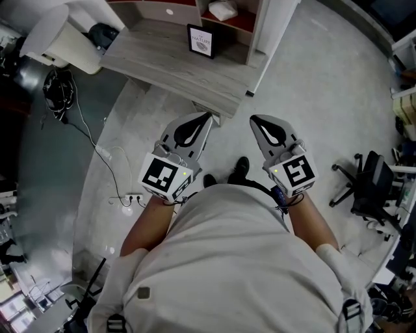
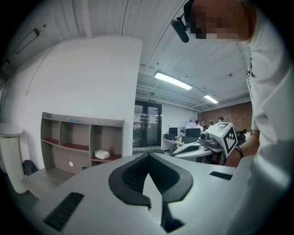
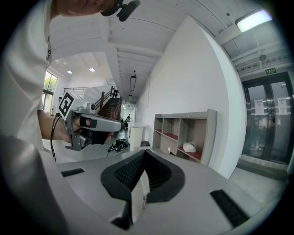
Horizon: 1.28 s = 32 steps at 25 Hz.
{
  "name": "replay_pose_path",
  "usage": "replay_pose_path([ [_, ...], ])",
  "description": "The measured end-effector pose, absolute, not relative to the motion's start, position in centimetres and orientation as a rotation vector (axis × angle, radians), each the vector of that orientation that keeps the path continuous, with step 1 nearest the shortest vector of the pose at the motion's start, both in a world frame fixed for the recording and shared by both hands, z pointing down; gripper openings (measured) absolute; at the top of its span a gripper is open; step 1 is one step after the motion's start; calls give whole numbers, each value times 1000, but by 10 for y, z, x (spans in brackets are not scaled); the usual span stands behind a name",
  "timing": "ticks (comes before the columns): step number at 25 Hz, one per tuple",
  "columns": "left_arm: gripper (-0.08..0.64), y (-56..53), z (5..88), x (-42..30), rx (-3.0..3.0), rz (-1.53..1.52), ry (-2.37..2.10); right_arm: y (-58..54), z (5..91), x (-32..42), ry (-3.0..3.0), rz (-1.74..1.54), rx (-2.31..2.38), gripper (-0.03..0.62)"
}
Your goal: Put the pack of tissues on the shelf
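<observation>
Two pairs of jaws pressed together and empty in the head view, with left gripper (image 1: 207, 117) and right gripper (image 1: 255, 119) held out side by side above the floor (image 1: 312, 84), just short of the corner of the low wooden platform (image 1: 169, 62). Already lying in a red-floored compartment of the shelf (image 1: 258, 29): the pack of tissues (image 1: 223, 10), well apart from both grippers, behind and to the right of a framed picture (image 1: 201, 40). Seems laid flat, long axis roughly across the compartment's opening and slightly skewed, though too small here to be sure. Most likely to go wrong from here: reaching in with closed jaws and nudging the soft pack toward the front lip, or tipping the framed picture on the way; also catching a foot on the loose cable (image 1: 103, 153) trailing over the floor at the left. From the left gripper view, same reading of its own jaws: tips meeting, nothing between. Pack (image 2: 102, 154) low on the red board of the end compartment, lengthwise along that board, neither end turned toward the camera. From the right gripper view, jaws likewise shut on nothing. Pack (image 3: 189, 147) a pale lump on the same board, slumped rather than square — probably light enough to slide if bumped.
</observation>
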<state>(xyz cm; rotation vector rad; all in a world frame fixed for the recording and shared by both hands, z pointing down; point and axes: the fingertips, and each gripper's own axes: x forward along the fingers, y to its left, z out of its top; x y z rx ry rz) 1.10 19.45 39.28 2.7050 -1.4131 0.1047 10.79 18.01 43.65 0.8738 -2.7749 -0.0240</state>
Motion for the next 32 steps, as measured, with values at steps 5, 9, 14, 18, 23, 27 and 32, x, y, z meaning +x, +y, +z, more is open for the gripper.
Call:
replay_pose_path([
  [5, 15, 228, 389, -9, 2725, 96, -1392, 221, 434, 91, -2775, -48, 878, 18],
  [9, 15, 249, 388, -24, 2739, 86, -1384, 246, 433, 79, -2782, -67, 871, 18],
  [14, 15, 273, 390, -41, 2738, 86, -1383, 272, 430, 73, -2778, -79, 888, 20],
  [18, 15, 283, 389, -46, 2737, 73, -1384, 281, 428, 72, -2771, -81, 898, 18],
  [23, 15, 290, 388, -48, 2739, 61, -1378, 288, 426, 69, -2768, -102, 893, 18],
  [27, 15, 286, 388, -48, 2738, 48, -1369, 285, 426, 69, -2762, -118, 896, 18],
  [32, 15, 279, 388, -45, 2739, 43, -1360, 279, 429, 71, -2752, -91, 899, 18],
])
